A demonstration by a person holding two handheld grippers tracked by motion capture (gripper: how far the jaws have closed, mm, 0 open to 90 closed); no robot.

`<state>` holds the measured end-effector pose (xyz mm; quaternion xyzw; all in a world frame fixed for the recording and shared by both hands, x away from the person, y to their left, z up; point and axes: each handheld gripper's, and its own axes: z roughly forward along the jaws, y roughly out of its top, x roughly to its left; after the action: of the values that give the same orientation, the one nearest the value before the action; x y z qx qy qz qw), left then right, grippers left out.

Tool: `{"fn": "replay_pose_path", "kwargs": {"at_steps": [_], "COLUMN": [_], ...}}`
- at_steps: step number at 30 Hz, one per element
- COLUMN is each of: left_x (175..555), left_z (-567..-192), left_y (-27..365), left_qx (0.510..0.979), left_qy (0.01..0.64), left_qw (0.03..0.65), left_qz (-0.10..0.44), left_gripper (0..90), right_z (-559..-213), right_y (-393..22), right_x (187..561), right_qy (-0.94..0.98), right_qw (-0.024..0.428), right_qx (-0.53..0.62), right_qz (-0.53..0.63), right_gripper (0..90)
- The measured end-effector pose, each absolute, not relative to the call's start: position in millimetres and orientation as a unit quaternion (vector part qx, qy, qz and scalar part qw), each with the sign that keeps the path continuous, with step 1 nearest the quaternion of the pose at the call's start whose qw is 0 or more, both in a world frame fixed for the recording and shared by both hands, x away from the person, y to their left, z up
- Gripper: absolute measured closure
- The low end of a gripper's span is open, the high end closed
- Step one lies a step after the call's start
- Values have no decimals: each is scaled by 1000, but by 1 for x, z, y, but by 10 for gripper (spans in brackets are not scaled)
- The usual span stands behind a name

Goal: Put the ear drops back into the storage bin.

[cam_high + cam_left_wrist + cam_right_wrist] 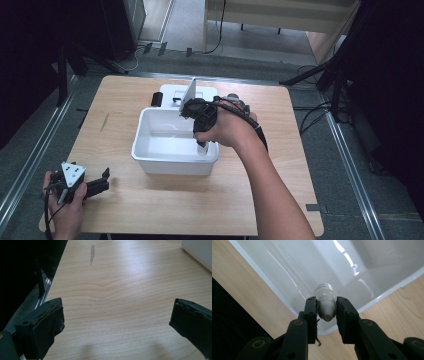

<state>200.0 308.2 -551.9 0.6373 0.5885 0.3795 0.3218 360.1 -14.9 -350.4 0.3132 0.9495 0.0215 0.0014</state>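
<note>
High view: light wooden worktop (150,210) with a white rectangular plastic tub (165,150) near its centre, and a white flat box-like item (172,92) just behind the tub, with a small black object (157,98) at its left side. Right gripper (202,145) is held over the tub's right-hand part, pointing down into it, right hand (227,127) wrapped round its body, grey three-cornered plate standing up behind.

Right gripper view: jaws clenched on a small white light bulb with a grey base (326,303); the grey base sits between the black pads, white part pointing down toward the tub's glossy inner wall (312,265). Bulb hangs inside the tub near its rim; cannot tell whether it touches the wall.

Left gripper (102,182) rests low at the worktop's near left corner, well apart from the tub, held by the left hand (67,210). Left gripper view: jaws spread wide, nothing between them, bare wood grain (117,302) ahead, a grey smear mark (92,253) farther off, tub corner (197,251) at top right.
</note>
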Motion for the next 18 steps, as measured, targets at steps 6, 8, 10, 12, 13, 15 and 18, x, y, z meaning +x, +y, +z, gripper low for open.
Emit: {"fn": "replay_pose_path", "kwargs": {"at_steps": [6, 8, 10, 12, 13, 15, 18], "left_x": [200, 200, 200, 200, 200, 200, 200], "left_z": [-552, -552, -552, -552, -552, -552, -552], "left_y": [308, 308, 308, 308, 308, 308, 308], "left_qx": [637, 638, 638, 638, 638, 638, 638], "left_qy": [588, 588, 588, 588, 588, 588, 588], "left_qw": [322, 321, 321, 321, 321, 321, 321], "left_qz": [380, 379, 380, 380, 380, 379, 380], "left_gripper": [0, 0, 0, 0, 0, 0, 0], "right_z": [-368, -375, -380, -385, -387, -392, -399], "right_y": [-14, -14, -14, -13, -13, -13, -13], "right_x": [359, 359, 358, 358, 357, 357, 357], "right_qy": [951, 951, 951, 951, 951, 952, 952], "right_qw": [1, -1, -3, -2, -2, -3, -1], "right_qx": [309, 308, 308, 308, 309, 308, 305], "right_qz": [15, 12, 9, 5, 3, 2, -1], "right_gripper": [715, 715, 714, 715, 715, 715, 715]}}
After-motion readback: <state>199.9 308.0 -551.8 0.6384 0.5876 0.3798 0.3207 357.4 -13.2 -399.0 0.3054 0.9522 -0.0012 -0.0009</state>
